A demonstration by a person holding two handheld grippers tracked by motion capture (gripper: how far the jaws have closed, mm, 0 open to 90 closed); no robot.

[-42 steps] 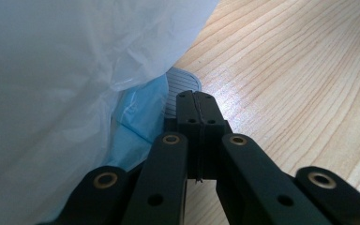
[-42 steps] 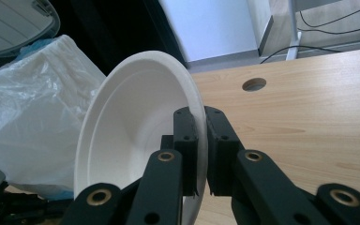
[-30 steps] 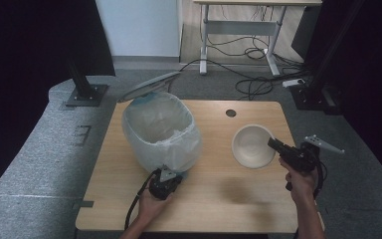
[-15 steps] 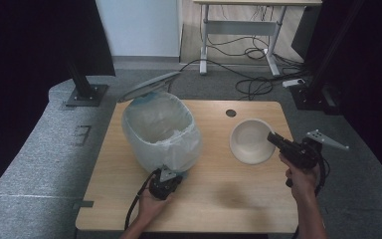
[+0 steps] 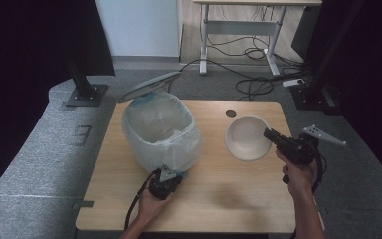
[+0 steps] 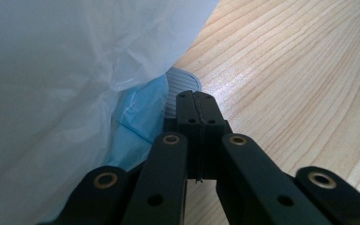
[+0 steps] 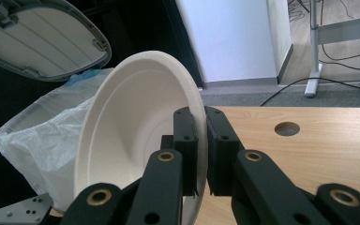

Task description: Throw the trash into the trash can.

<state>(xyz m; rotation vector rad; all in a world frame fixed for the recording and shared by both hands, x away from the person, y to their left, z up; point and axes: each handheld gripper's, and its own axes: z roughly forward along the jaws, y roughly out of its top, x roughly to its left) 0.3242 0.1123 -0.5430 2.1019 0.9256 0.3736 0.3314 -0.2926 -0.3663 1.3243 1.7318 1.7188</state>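
White bowl (image 7: 136, 140) is pinched by its rim in the right gripper (image 7: 197, 136), tilted above the tabletop (image 5: 219, 194), beside the lined bin (image 5: 161, 132). Left gripper (image 6: 197, 117) is closed, empty, at the bin's base. Bowl judged not yet binned; transfer remains.

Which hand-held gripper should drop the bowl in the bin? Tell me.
Right. The right hand-held gripper already clamps the white bowl's rim, lifted beside the lined bin. The left hand-held gripper sits shut at the bin's base.
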